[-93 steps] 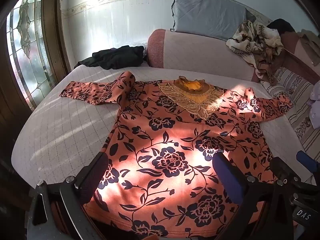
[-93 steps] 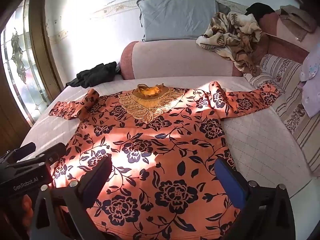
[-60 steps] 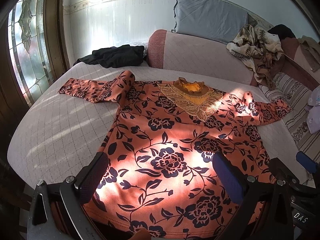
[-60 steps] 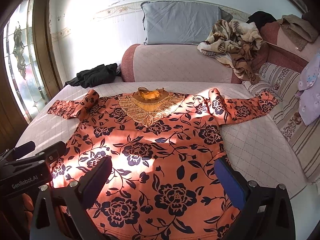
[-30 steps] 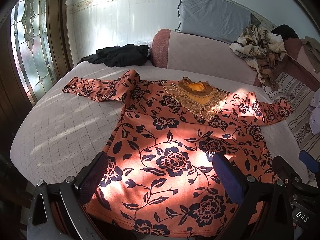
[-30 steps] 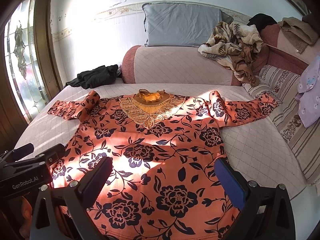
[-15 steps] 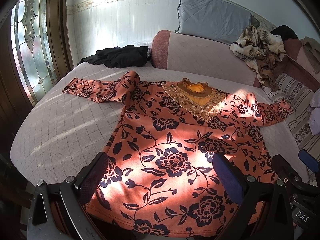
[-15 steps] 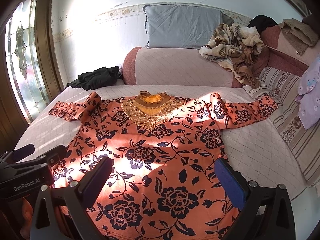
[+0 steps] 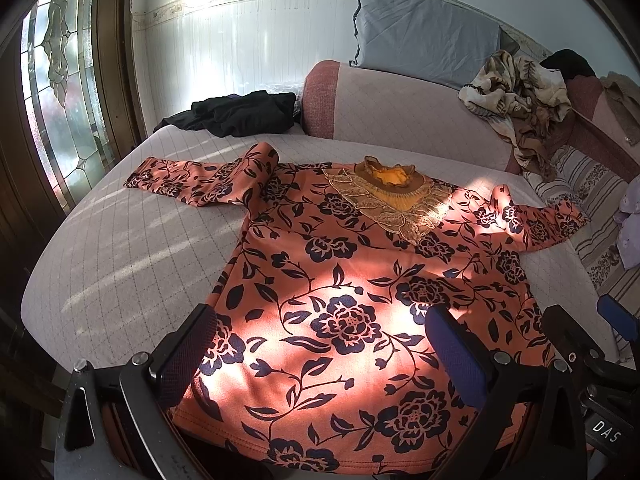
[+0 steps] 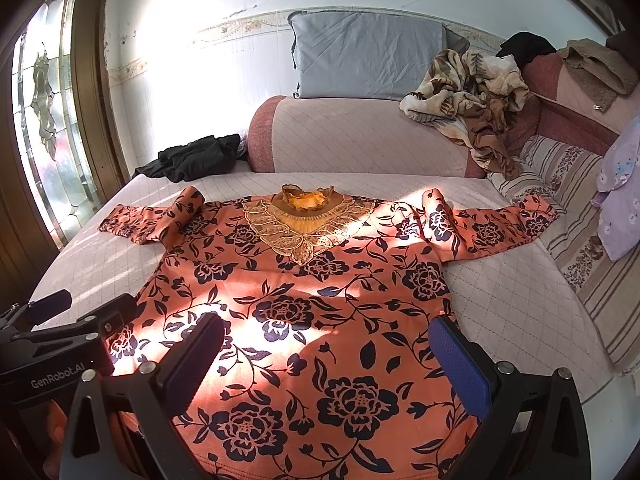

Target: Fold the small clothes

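Observation:
An orange long-sleeved top (image 9: 344, 280) (image 10: 312, 292) with dark flowers and a gold lace collar lies flat, face up, on the quilted bed, both sleeves spread outward. My left gripper (image 9: 320, 354) hovers open above the hem, nothing between its fingers. My right gripper (image 10: 328, 360) is open too, over the hem's right half. The right gripper's body (image 9: 580, 360) shows at the right edge of the left wrist view, and the left gripper's body (image 10: 60, 344) at the left of the right wrist view.
The bed (image 9: 120, 248) has bare quilt left of the top. Black clothing (image 9: 236, 114) lies at the back left by a stained-glass window (image 9: 60, 92). A bolster (image 10: 360, 140), grey pillow (image 10: 368, 54) and heaped patterned blanket (image 10: 468, 92) line the back; striped cushions (image 10: 576, 232) lie right.
Both grippers have drifted slightly over the hem, staying open. The top has not moved.

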`<state>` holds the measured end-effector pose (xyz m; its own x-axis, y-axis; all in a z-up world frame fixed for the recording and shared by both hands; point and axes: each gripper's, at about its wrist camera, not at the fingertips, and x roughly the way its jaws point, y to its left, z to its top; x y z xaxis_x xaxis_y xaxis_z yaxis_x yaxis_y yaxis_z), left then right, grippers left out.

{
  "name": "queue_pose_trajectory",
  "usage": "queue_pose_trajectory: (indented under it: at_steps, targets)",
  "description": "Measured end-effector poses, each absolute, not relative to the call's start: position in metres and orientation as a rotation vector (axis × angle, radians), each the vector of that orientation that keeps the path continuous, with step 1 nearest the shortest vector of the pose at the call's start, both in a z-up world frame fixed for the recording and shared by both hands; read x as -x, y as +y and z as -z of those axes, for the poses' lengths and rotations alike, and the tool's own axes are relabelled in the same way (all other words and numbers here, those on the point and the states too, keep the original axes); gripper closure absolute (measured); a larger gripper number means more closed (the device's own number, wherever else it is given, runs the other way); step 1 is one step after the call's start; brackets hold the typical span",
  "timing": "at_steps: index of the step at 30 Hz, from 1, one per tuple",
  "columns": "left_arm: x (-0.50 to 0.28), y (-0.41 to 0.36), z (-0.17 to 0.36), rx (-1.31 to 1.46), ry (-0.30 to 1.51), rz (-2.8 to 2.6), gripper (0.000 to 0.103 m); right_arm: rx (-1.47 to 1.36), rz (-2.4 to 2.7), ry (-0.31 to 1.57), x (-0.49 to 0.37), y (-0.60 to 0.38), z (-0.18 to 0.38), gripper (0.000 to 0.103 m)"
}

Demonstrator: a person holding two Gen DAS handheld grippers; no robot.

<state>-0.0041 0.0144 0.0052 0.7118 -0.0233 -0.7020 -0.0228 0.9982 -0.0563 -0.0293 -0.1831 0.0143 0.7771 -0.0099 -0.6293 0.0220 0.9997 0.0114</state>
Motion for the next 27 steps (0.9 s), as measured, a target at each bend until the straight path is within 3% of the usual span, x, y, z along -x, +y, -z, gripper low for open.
queue_pose_trajectory:
  at_steps: [11,20,23,25,27]
  targets:
    - [-0.017,0.046,0.014,0.162,0.83,-0.01,0.0,-0.134,-0.054,0.737,0.012,-0.21,-0.002,0.0]
    - [-0.085,0.12,0.06,0.244,0.882,-0.153,0.0,-0.785,0.132,0.722,-0.065,-0.449,0.053,0.001]
    - [-0.113,0.139,0.069,0.263,0.882,-0.187,0.0,-0.887,0.285,0.703,-0.102,-0.535,0.069,0.012]
    - [-0.132,0.148,0.074,0.269,0.869,-0.215,0.0,-0.893,0.378,0.698,-0.131,-0.584,0.072,0.027]
    - [-0.149,0.156,0.082,0.271,0.868,-0.228,0.0,-0.876,0.473,0.673,-0.157,-0.626,0.069,0.028]
